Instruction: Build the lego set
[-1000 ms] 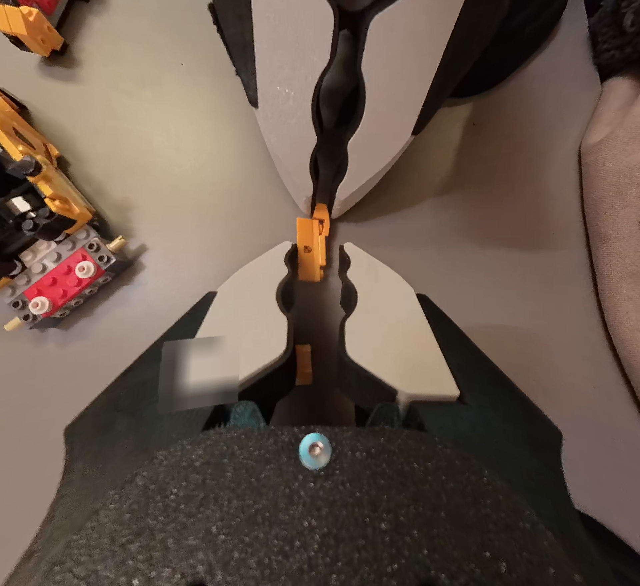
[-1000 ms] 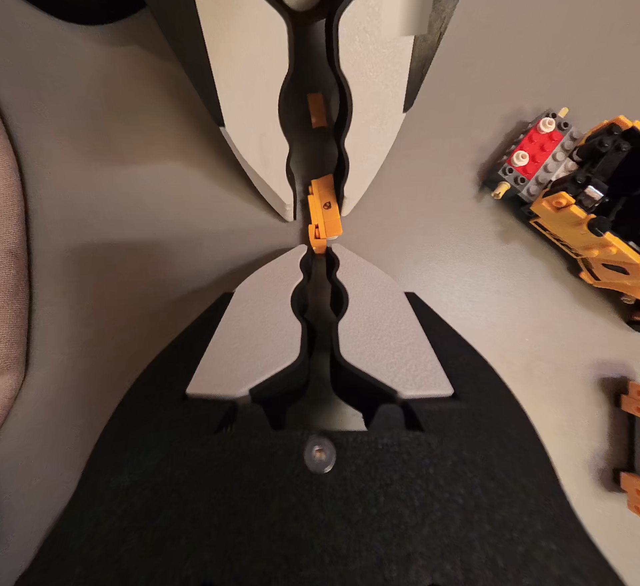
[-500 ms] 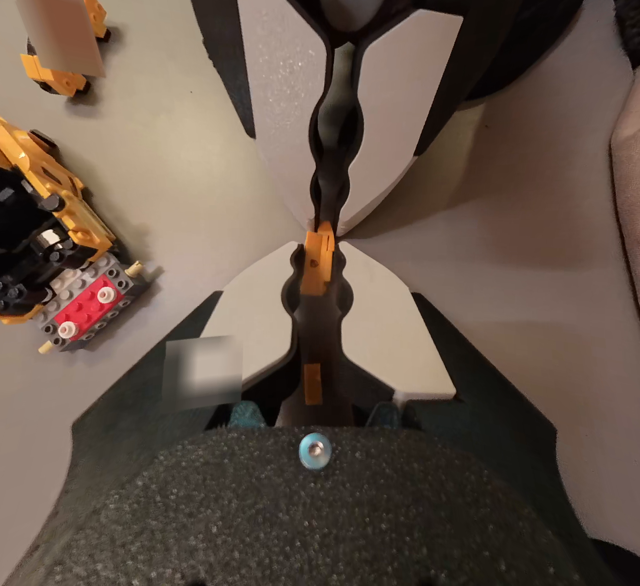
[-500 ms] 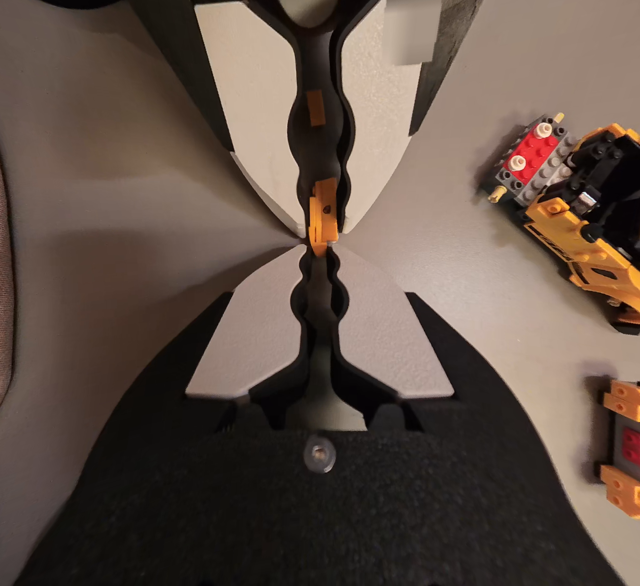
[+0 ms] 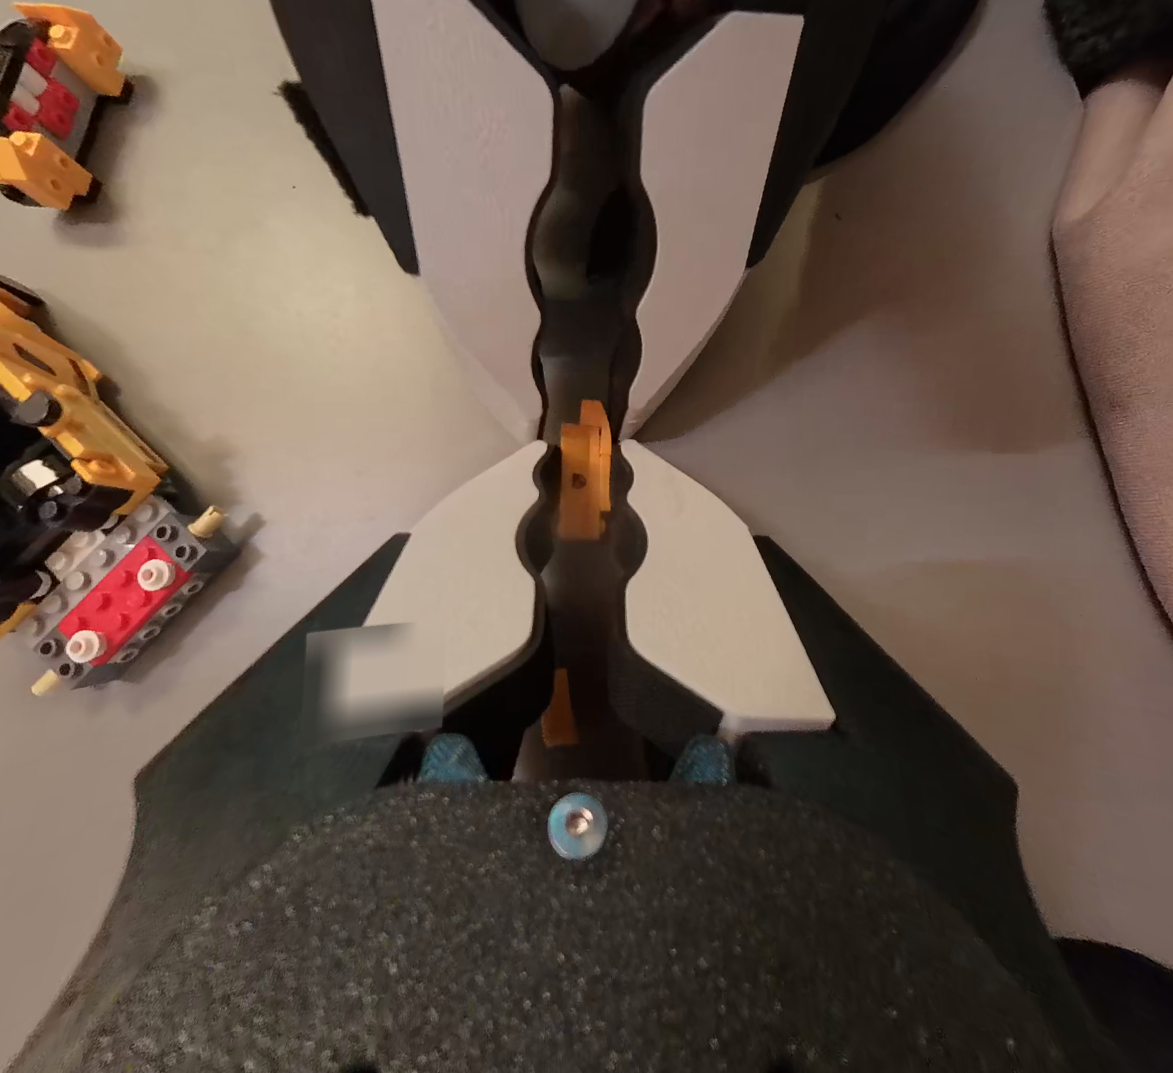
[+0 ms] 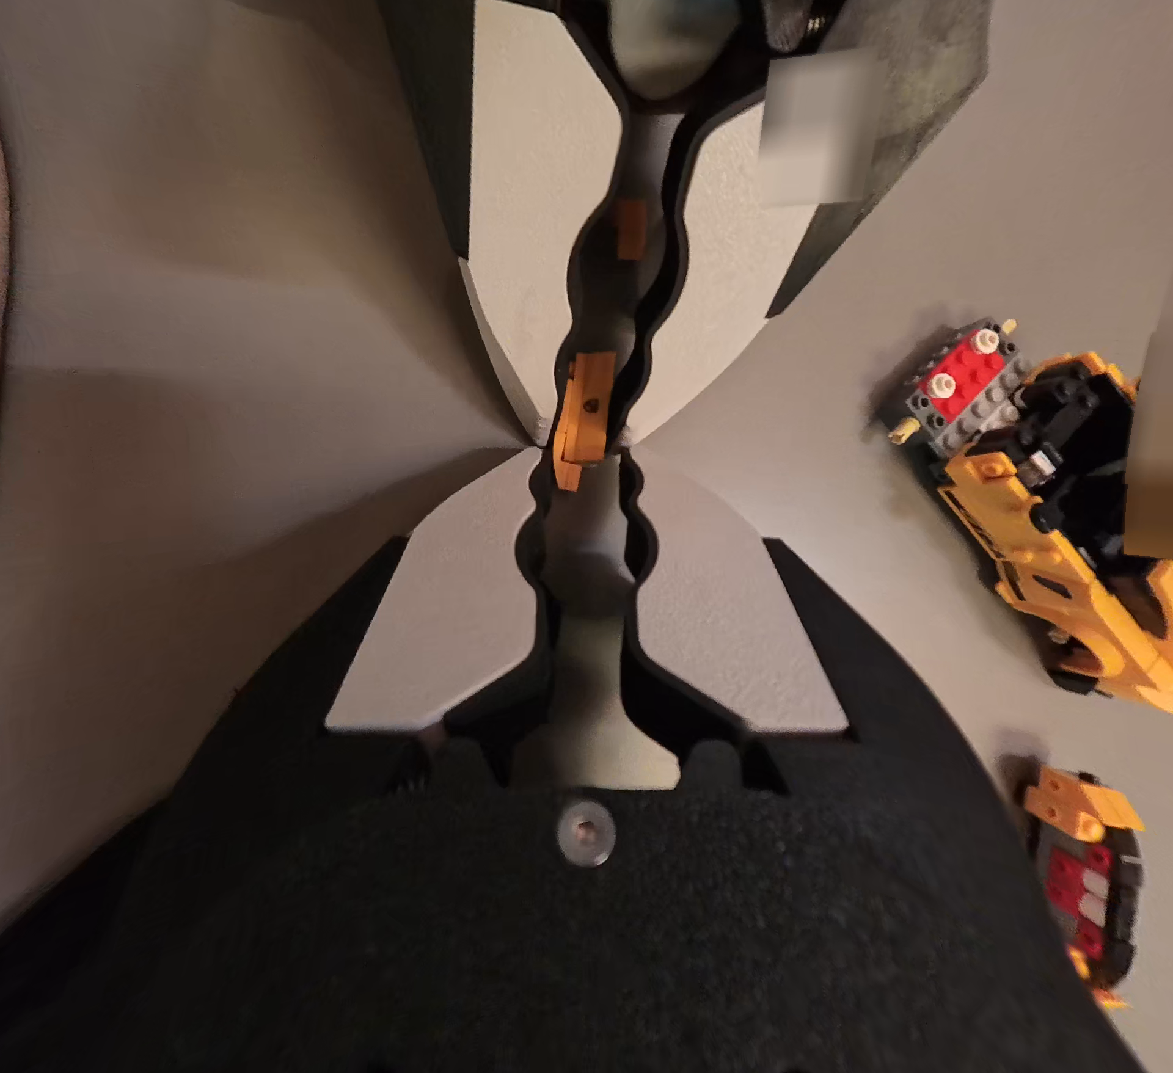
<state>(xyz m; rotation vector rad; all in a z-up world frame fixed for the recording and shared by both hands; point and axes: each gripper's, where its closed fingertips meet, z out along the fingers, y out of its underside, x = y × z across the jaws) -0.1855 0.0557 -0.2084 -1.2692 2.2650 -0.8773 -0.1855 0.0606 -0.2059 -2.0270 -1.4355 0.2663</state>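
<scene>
Left gripper (image 5: 581, 459) has closed on the orange piece (image 5: 583, 487) since a second ago; right gripper (image 6: 581, 459) is now only at its tip, grip unclear. Reads as a hand-off, held above the worktop (image 5: 857, 471). The yellow vehicle build (image 6: 1047, 509) and small wheeled sub-assembly (image 5: 44, 110) sit well apart (nothing blocks).

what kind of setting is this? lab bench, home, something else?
Probably a home tabletop or desk, though not certain: a plain grey table, a half-built yellow lego vehicle lying loose on it, and soft pinkish fabric at the edge.
</scene>
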